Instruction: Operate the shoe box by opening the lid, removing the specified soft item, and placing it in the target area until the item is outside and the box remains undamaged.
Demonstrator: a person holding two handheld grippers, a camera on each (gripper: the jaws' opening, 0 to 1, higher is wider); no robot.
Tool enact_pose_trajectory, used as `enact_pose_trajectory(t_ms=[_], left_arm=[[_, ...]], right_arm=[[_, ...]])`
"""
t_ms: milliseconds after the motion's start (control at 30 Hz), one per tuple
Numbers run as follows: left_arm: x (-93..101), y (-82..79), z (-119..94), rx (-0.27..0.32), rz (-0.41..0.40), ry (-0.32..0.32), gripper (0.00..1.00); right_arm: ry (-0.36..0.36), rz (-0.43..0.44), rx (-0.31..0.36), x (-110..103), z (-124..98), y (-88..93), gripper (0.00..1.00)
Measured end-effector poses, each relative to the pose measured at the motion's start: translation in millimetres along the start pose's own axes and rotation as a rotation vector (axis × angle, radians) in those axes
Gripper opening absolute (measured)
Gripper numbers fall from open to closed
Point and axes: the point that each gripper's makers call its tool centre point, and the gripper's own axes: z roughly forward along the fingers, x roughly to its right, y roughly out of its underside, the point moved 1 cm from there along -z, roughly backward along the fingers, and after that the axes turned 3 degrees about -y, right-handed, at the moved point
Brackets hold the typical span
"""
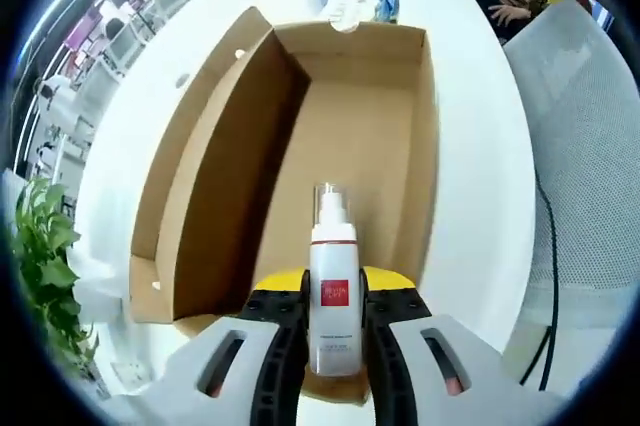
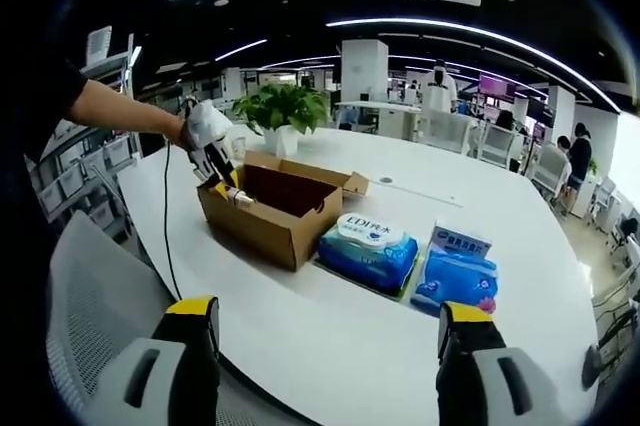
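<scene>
Bottle clamped by left gripper over box.

Brown cardboard shoe box sits open on white table, lid flap upright. My left gripper pinches white pump bottle over it.

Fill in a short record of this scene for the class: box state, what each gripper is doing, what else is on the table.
box: brown cardboard box, lid open, lying on the white table
left gripper: jaws shut on a white pump bottle with a red label, held over the box
right gripper: jaws wide apart, holding nothing, back from the box
beside box: blue wipes pack and blue tissue pack
also on table: potted plant behind the box
</scene>
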Motion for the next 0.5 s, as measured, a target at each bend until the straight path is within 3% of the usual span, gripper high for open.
enact_pose_trajectory(t_ms=[500], left_arm=[[2.4,-29.7,-26,0.116,-0.005,-0.06,0.18]], right_arm=[[-0.042,0.074,0.036,-7,6,-11.8,0.89]])
